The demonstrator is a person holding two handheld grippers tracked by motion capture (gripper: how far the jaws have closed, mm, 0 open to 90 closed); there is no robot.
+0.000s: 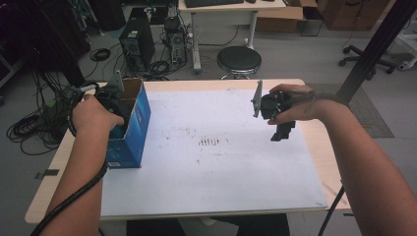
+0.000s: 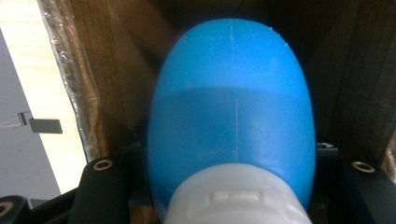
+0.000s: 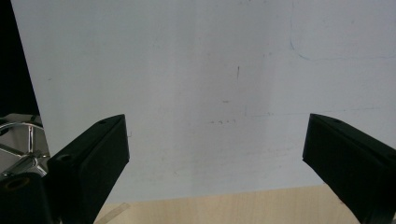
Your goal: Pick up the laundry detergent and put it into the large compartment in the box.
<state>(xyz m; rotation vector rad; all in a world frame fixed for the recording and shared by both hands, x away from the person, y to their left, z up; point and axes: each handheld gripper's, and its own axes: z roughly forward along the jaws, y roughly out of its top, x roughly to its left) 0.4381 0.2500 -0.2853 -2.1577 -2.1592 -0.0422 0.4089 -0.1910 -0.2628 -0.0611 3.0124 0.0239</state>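
- The left claw (image 1: 114, 105) is sunk into the open top of the blue box (image 1: 132, 129), which stands at the left edge of the tabletop (image 1: 314, 147); that depth is needed to reach what lies inside.
- In the left gripper view a blue bottle (image 2: 231, 116) with a white cap (image 2: 236, 198) is seen between the jaws, brown cardboard walls close on both sides.
- The jaws sit against the bottle's flanks near the cap, so the left claw is judged to be clamped on the bottle, probably for lifting it out.
- The bottle is thus inside the box, cap end toward the claw.
- The right claw (image 1: 281, 132) is held above the white sheet (image 1: 221, 172) on the right side, jaws wide apart with nothing between them.
- It is kept well apart from the box, likely so that the sheet is left free as a landing place and the bottle can be received.
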